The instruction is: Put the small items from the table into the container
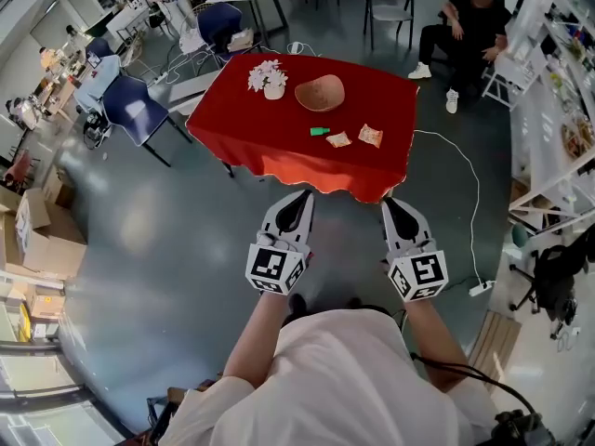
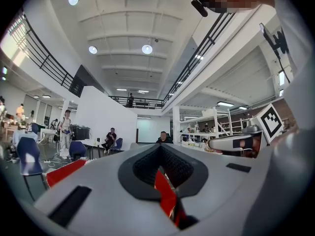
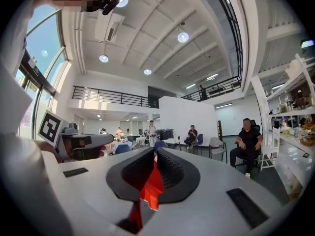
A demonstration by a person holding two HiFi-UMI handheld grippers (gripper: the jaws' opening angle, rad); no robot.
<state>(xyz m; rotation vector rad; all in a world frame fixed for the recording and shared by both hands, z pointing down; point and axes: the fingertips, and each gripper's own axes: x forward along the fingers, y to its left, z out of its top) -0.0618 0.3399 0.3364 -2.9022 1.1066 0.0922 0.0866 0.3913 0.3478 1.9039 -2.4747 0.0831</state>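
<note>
Two hand-held grey grippers hang in front of the person, short of the desk's near edge and pointing level toward it. The left gripper [image 1: 304,196] has its fingers [image 2: 140,173] closed tip to tip with nothing between them, only a sliver of red cloth showing through the gap behind the tips. The right gripper [image 1: 390,203] is the same, its fingers [image 3: 172,176] pressed together and empty.

On the desk draped in red cloth [image 1: 270,151] sits the shallow round wooden bowl [image 1: 320,93], toward the far side. Just left of the bowl stands a small white pot of pale flowers [image 1: 269,78]. On the near side of the bowl, apart from it, lie three small items on the cloth: a little green object [image 1: 319,131] straight in front of the bowl, a pale snack packet [image 1: 338,139] just right of that, and an orange-patterned snack packet [image 1: 370,136] further right. None touches the bowl.

Beyond the bowl and to its right a person in dark clothes [image 1: 469,26] sits on a chair; a blue chair [image 1: 135,110] stands well left of the bowl.
</note>
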